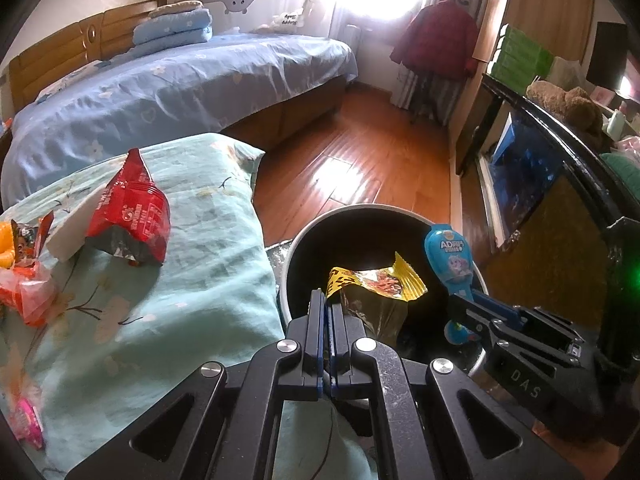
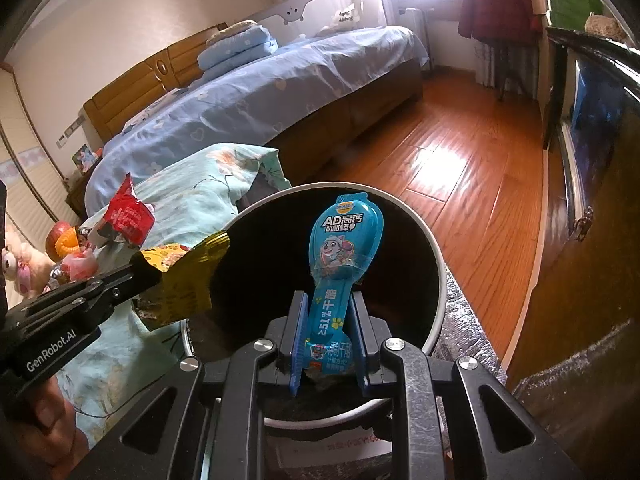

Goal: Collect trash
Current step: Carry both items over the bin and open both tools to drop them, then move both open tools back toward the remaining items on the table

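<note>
Blue wrapper clamped in right gripper above bin.

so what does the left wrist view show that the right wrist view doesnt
Only the left wrist view shows the brown teddy bear on the dark cabinet, and a pink wrapper low on the teal quilt.

Only the right wrist view shows the pale plush toy at far left and a framed photo beside the bed.

Both show the trash bin, the yellow snack bag clamped in the left gripper, the blue cheese-stick wrapper clamped in the right gripper, both over the bin, and the red wrapper on the quilt.
</note>
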`<action>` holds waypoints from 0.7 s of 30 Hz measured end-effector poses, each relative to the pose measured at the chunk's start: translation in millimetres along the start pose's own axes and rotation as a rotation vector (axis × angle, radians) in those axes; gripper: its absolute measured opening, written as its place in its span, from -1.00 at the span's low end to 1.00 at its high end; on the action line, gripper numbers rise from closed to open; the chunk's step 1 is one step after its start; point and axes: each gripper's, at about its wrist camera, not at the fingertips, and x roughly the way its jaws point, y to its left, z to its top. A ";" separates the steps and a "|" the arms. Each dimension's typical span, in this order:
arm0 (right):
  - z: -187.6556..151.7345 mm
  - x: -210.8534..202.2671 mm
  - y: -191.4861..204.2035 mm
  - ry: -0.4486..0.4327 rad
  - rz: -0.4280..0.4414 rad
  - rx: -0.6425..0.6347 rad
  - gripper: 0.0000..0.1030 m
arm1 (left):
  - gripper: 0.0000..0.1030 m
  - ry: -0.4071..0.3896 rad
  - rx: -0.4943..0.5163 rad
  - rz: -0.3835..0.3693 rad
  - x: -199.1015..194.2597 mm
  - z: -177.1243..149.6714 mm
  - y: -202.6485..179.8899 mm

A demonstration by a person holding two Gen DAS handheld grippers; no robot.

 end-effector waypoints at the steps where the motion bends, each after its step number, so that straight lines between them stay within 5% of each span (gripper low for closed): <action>1: 0.4 0.8 -0.8 0.002 -0.001 0.002 -0.59 | -0.99 0.002 -0.001 -0.004 0.7 0.2 -0.2; 6: 1.3 2.5 -5.1 0.005 0.002 0.015 -0.52 | -0.82 0.011 -0.005 -0.022 -0.2 -0.1 0.0; 10: 1.1 1.1 -6.4 0.008 0.007 0.028 -0.44 | -0.22 -0.011 -0.005 -0.014 -9.0 -4.1 2.3; 21: -6.9 -14.0 19.5 -0.036 0.060 0.021 0.17 | -0.04 -0.038 -0.035 0.027 -49.4 -39.8 38.8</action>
